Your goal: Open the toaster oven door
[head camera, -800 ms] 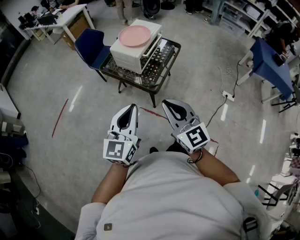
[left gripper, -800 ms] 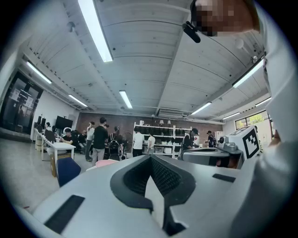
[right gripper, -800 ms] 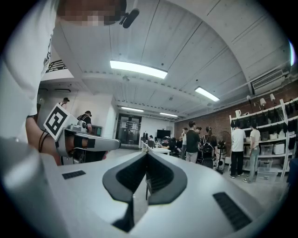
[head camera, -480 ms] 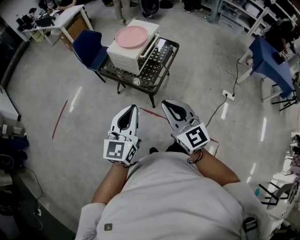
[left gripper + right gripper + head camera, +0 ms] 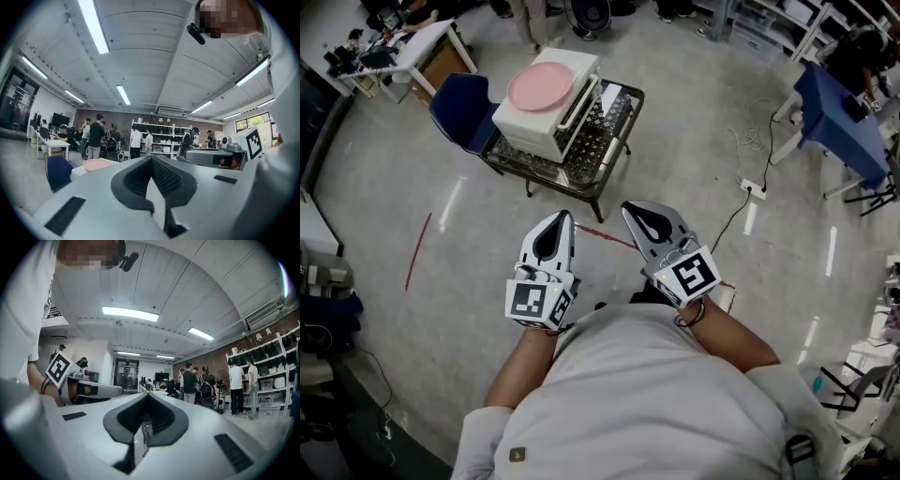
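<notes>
While you stand well back, the toaster oven point(image 5: 546, 122) sits far off on the mesh counter point(image 5: 615, 131), pink plate point(image 5: 541, 86) on top. Its door looks closed, though it's too small to be sure. Left gripper point(image 5: 557, 219) and right gripper point(image 5: 637, 209) are both closed and empty, held level near your chest; nothing is within reach yet.

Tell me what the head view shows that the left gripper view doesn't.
Only the head view: the black perforated metal table and the white power strip on the grey floor. Only the left gripper view: the long ceiling strip lights and the white storage shelves against the brick wall. Both: the round pink plate on the white toaster oven, the blue chair beside it, and the left tool, shut and empty.
</notes>
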Action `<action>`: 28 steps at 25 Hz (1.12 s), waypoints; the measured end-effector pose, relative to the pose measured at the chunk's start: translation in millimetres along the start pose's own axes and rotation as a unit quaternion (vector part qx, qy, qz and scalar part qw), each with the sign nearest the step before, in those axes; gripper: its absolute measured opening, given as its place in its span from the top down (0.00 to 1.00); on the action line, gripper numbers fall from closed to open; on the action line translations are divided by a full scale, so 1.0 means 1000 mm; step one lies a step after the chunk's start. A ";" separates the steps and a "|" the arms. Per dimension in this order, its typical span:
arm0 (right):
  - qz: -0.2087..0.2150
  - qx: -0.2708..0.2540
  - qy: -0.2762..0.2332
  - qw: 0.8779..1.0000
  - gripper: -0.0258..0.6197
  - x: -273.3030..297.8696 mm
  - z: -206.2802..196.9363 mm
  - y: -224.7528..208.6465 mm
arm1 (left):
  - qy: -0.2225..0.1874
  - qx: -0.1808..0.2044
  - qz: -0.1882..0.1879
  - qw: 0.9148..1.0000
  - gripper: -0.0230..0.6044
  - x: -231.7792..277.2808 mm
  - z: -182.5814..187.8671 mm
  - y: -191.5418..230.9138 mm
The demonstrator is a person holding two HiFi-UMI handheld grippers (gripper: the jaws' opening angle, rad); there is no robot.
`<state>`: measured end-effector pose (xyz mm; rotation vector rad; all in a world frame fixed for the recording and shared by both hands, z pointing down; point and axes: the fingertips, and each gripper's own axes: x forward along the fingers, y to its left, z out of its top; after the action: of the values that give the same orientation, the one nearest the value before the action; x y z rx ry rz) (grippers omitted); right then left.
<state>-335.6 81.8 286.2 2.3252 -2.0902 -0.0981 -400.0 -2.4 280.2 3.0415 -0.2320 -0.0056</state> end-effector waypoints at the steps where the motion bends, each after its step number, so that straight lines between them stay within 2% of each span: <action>1: -0.001 0.001 0.000 1.000 0.93 -0.001 0.000 -0.010 | 0.001 0.000 -0.001 1.000 0.94 0.009 0.001 -0.003; 5: -0.003 0.004 -0.001 1.000 0.93 -0.011 0.005 -0.059 | 0.000 -0.001 -0.006 1.000 0.94 0.056 0.005 -0.026; 13: -0.023 0.005 -0.004 1.000 0.93 -0.073 0.000 -0.149 | -0.001 -0.001 -0.036 0.999 0.94 0.142 -0.005 -0.103; 20: -0.058 0.019 0.001 0.998 0.93 -0.116 -0.009 -0.206 | 0.014 -0.006 -0.070 0.997 0.94 0.197 -0.019 -0.154; 28: -0.092 0.043 0.008 0.995 0.93 -0.135 -0.026 -0.252 | 0.027 -0.011 -0.105 0.994 0.94 0.247 -0.031 -0.181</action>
<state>-97.8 242.5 303.7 2.5559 -1.9039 0.0082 -128.2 141.3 295.2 3.0239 0.0933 0.0582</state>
